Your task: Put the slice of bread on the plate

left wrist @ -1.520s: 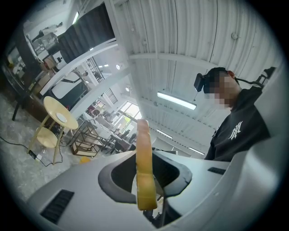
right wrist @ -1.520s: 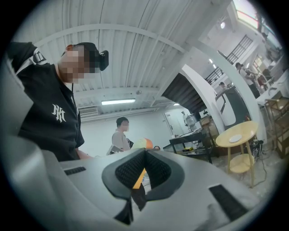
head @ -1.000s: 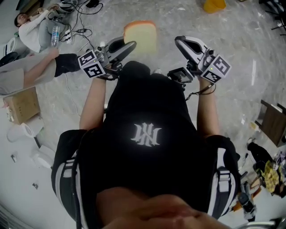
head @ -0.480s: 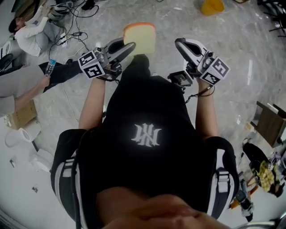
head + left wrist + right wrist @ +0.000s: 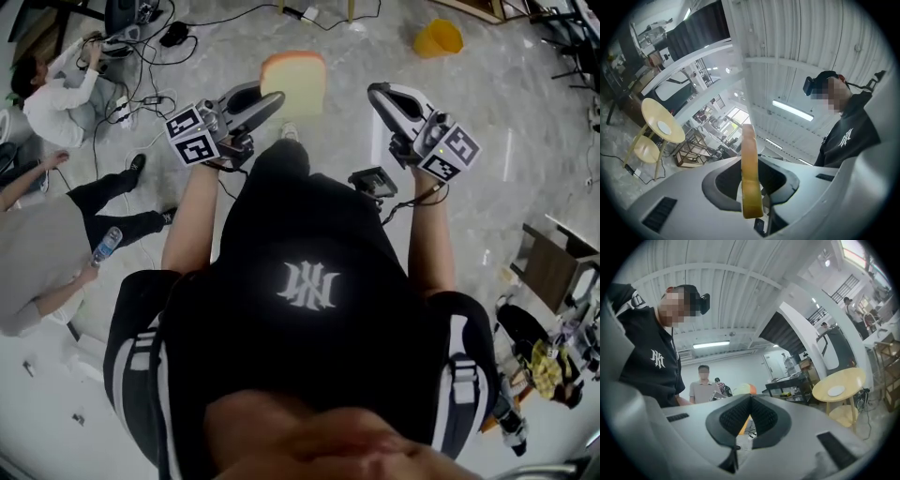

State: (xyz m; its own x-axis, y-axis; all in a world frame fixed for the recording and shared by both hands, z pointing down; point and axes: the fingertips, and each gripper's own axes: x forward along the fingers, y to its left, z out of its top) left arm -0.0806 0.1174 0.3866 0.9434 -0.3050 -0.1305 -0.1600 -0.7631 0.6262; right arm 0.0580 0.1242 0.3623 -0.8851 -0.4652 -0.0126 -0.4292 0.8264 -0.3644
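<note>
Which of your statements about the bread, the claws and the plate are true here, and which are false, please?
1. The left claw grips the bread. True.
2. The right claw is open. False: its jaws are together, with nothing between them.
3. The bread lies on the plate. False: the bread is held up in the air, on edge between the left claw's jaws.
4. The plate sits on a round yellow table. True.
</note>
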